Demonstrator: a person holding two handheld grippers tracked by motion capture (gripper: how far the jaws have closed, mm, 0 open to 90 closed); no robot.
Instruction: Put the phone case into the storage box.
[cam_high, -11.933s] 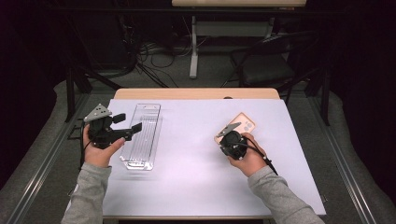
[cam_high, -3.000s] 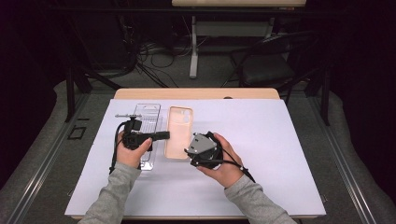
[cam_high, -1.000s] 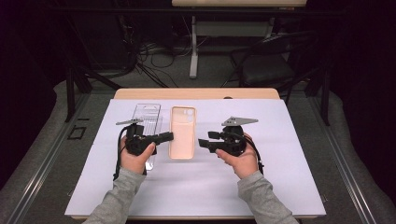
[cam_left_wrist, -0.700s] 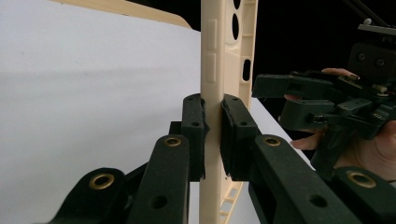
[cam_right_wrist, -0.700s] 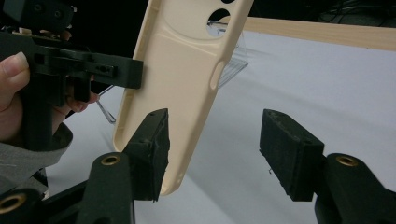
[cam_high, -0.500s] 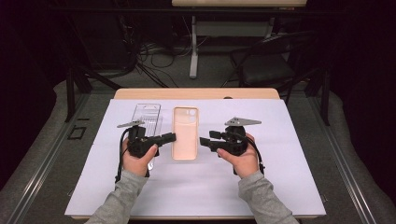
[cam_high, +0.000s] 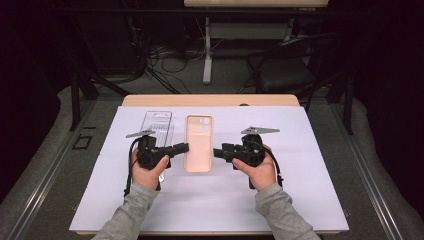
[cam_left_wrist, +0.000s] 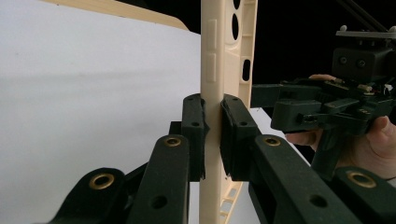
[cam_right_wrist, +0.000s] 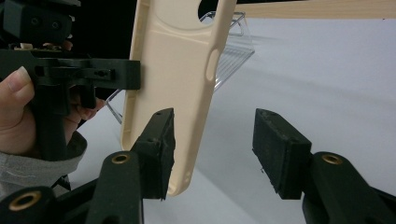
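Observation:
A cream phone case (cam_high: 199, 142) is held just over the white sheet between my two hands. My left gripper (cam_high: 185, 147) is shut on its left long edge; in the left gripper view both pads clamp that rim (cam_left_wrist: 212, 116). My right gripper (cam_high: 217, 151) points at the opposite edge. In the right gripper view its jaws (cam_right_wrist: 219, 149) stand apart and have just been closing. The case (cam_right_wrist: 173, 70) has its rim beside the left pad (cam_right_wrist: 161, 140), while the right pad (cam_right_wrist: 280, 149) is well off it.
A clear plastic package (cam_high: 157, 126) lies flat behind my left hand, also seen propped behind the case (cam_right_wrist: 231, 51). The white sheet (cam_high: 310, 170) covers most of the wooden table (cam_high: 210, 100). Table legs, a chair and cables stand on the dark floor beyond.
Three seconds ago my right hand hung over the case, which lay flat; now its gripper is level at the case's right edge. In the last second both hands kept still.

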